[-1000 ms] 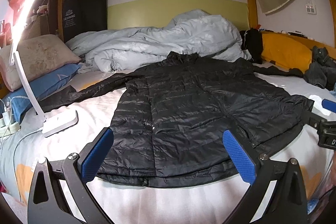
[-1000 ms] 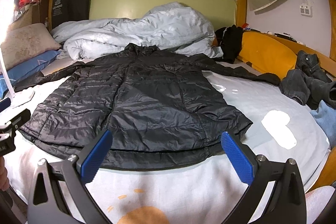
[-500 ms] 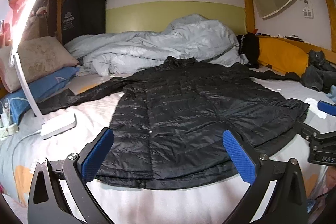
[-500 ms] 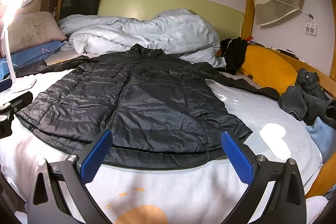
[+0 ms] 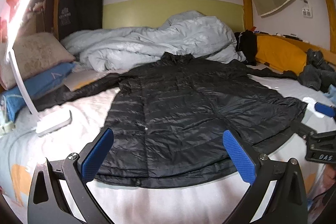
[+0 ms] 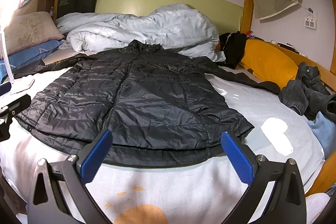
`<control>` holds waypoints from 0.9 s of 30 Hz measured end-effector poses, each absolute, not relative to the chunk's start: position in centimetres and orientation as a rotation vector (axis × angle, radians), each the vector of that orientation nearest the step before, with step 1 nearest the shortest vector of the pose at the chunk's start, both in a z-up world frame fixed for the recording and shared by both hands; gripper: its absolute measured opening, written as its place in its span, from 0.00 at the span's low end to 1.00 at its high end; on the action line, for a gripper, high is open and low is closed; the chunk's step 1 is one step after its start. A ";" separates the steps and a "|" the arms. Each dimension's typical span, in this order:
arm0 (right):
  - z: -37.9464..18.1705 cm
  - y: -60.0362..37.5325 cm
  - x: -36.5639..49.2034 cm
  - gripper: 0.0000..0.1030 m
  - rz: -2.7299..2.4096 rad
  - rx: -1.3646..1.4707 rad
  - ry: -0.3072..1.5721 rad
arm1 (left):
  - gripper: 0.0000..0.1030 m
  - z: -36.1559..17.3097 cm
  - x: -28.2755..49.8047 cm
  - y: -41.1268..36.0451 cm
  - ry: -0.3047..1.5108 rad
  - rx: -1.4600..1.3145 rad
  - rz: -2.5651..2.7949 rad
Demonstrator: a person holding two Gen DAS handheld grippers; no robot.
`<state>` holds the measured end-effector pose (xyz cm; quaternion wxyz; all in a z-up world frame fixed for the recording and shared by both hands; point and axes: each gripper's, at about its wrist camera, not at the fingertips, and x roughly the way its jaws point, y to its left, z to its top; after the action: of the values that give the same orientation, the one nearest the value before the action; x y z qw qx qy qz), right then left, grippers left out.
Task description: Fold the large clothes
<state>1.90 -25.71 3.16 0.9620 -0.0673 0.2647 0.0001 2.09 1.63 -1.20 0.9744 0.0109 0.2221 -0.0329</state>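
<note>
Black quilted puffer coat [image 5: 189,110] spread flat on the bed sheet [image 6: 262,110], hem just ahead of both jaws, left gripper [image 5: 168,152] wide and empty, right gripper [image 6: 167,150] wide and empty, rumpled pale-blue duvet [image 6: 142,30] beyond the collar, white desk lamp [image 5: 52,123] left of the left jaws

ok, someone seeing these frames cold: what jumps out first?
The black puffer coat spread flat across the middle of the bed, hem toward the cameras and sleeves out to both sides. Both grippers, left and right, hang open just short of that hem, holding nothing. Behind the collar lies a crumpled pale blue duvet, and a glaring white desk lamp stands at the bed's left edge.
</note>
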 end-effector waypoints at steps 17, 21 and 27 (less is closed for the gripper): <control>3.7 -26.1 1.3 1.00 -0.009 -0.102 0.509 | 1.00 -0.2 -0.2 1.3 0.310 0.015 -0.018; 3.9 -25.9 1.1 1.00 -0.023 -0.114 0.491 | 1.00 -0.2 0.1 1.7 0.325 0.019 -0.007; 4.2 -26.1 1.1 1.00 -0.024 -0.097 0.483 | 1.00 -0.5 0.6 1.6 0.384 0.003 -0.049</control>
<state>1.06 -26.13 4.15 0.9697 -0.0479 0.2391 -0.0118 0.55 1.64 -0.52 0.9813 0.0013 0.1910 -0.0242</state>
